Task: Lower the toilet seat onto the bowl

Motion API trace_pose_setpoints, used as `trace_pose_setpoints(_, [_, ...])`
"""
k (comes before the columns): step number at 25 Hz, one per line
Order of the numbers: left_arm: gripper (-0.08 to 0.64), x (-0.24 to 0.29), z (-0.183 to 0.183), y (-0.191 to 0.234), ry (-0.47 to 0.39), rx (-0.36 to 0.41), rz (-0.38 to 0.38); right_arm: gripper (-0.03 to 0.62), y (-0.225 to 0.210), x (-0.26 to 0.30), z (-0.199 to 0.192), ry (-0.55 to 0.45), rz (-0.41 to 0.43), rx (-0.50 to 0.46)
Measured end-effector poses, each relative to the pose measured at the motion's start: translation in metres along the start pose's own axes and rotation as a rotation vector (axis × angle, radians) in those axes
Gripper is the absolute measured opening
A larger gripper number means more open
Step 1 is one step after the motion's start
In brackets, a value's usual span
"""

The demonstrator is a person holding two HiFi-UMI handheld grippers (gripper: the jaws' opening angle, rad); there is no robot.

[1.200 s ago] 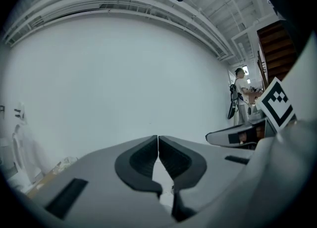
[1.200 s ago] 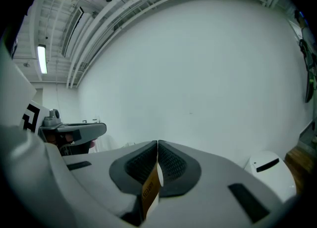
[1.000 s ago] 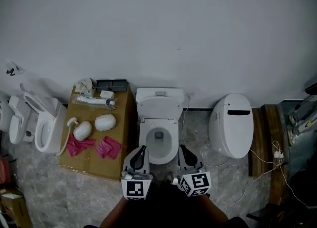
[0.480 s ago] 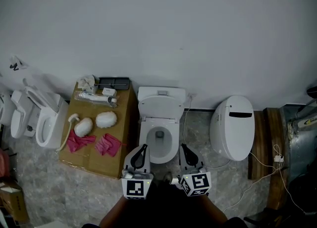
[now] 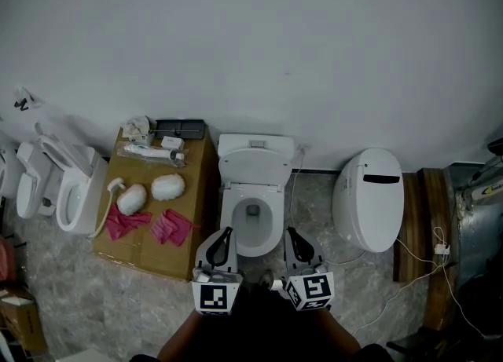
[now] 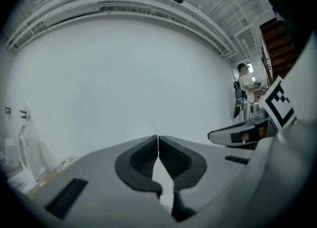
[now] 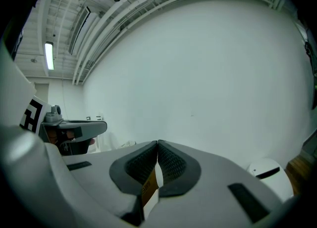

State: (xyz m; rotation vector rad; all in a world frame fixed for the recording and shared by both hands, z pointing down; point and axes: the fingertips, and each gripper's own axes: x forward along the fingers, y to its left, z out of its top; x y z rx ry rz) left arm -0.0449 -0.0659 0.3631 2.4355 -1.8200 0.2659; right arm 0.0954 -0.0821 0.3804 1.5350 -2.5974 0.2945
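1. You held both tongs low and side by side in front of the white ceramic toilet (image 5: pixel 251 195), which stood against the plain pale wall (image 5: pixel 251 46).
2. Your left gripper (image 5: pixel 227 235) was closed. In the left gripper view (image 6: pixel 158 139) its ribbed black pads met at the tips, with nothing pinched between them.
3. Your right gripper (image 5: pixel 289 235) was closed too. In the right gripper view (image 7: pixel 157 144) its pads pressed together at the tips and gripped nothing.
4. The white plastic toilet seat (image 5: pixel 252 170) stood raised with the lid, leaning back against the tank. The open bowl (image 5: pixel 233 223) lay below it.
5. Neither gripper touched the seat. In the head view their tips sat just beside the front of the bowl, the left one at its left edge and the right one at its right edge.
6. To the left of the toilet lay a flat brown cardboard box (image 5: pixel 189 195). It carried two crumpled pink cloths (image 5: pixel 126 227), two rounded white lumps (image 5: pixel 167 186) and a shallow black tray (image 5: pixel 179 129).
7. To the right stood a second white toilet with its lid down (image 5: pixel 367 199). A brown wooden plank (image 5: pixel 409 227) and a thin white cable (image 5: pixel 416 262) lay beside it.
8. At the far left edge, more white toilets with raised seats (image 5: pixel 75 195) stood along the wall.
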Motion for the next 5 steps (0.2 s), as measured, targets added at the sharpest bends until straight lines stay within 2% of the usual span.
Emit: trace_pose_setpoints(5, [0.014,0.0006,-0.0006,0.0005,-0.014,-0.002,-0.011,0.028,0.002,0.0016,0.0001,-0.001,-0.005,-0.008])
